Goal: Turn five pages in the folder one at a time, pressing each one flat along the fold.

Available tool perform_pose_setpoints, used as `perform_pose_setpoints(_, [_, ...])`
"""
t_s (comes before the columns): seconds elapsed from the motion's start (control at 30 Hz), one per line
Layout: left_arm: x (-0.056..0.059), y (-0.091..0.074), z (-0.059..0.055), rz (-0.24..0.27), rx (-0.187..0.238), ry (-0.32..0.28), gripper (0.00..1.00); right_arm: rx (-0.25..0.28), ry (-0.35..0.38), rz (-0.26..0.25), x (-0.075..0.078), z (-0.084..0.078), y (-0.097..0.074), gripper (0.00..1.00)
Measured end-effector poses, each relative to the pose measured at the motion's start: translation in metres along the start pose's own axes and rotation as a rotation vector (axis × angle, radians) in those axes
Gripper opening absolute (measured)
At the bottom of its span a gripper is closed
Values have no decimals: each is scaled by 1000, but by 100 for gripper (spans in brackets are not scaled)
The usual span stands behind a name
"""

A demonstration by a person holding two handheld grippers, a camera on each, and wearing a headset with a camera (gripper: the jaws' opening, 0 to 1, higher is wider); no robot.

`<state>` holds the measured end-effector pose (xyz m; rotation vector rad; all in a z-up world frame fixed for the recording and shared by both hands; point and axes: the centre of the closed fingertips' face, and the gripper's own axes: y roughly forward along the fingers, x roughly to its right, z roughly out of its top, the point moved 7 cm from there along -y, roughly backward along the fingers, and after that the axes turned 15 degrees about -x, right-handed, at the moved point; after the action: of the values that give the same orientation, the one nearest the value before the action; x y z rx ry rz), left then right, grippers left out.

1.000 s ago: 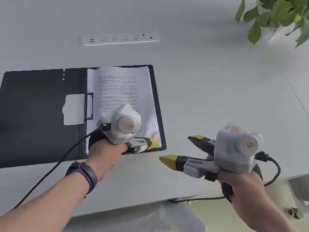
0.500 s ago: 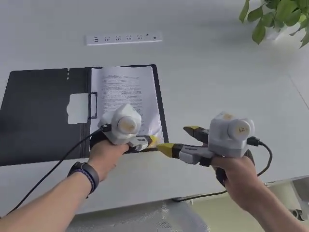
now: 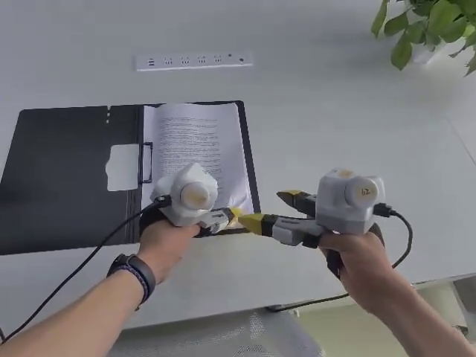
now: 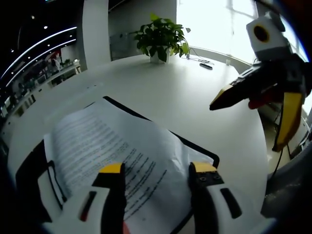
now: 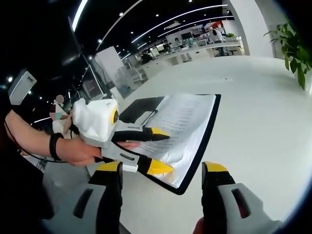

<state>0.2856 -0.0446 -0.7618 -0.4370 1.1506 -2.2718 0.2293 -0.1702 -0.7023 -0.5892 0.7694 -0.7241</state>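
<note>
A black folder (image 3: 67, 175) lies open on the white table, with a stack of printed pages (image 3: 197, 149) clipped on its right half. My left gripper (image 3: 223, 218) is open at the pages' near right corner. In the left gripper view (image 4: 157, 168) its jaws stand apart over the slightly curled top page (image 4: 112, 146). My right gripper (image 3: 268, 209) is open and hovers just right of that corner, its jaws pointing left at the left gripper. In the right gripper view (image 5: 162, 167) the folder (image 5: 202, 141) and the left gripper (image 5: 163, 151) lie straight ahead.
A white power strip (image 3: 193, 61) lies at the back of the table. A potted plant (image 3: 431, 26) stands at the far right. The table's near edge (image 3: 223, 305) runs just below the hands. Cables trail from both grippers.
My right gripper has moved left along the table's front, from well clear of the folder to right beside its near right corner. The left gripper has stayed at the corner.
</note>
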Motion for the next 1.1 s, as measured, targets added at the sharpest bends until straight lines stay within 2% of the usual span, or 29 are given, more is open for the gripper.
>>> perform_pose_setpoints(0.4, [-1, -1, -1, -18, 14, -25, 52, -4, -2, 84, 4, 25, 33, 59])
perform_pose_setpoints(0.57, [-3, -2, -1, -26, 24, -47, 51, -16, -2, 99, 6, 26, 42, 58])
perform_pose_setpoints(0.87, [-2, -2, -2, -27, 29, -52, 50, -15, 45, 135, 11, 29, 55, 55])
perform_pose_setpoints(1.1, [-2, -2, -2, -32, 27, -50, 51, 14, 106, 157, 18, 31, 61, 47])
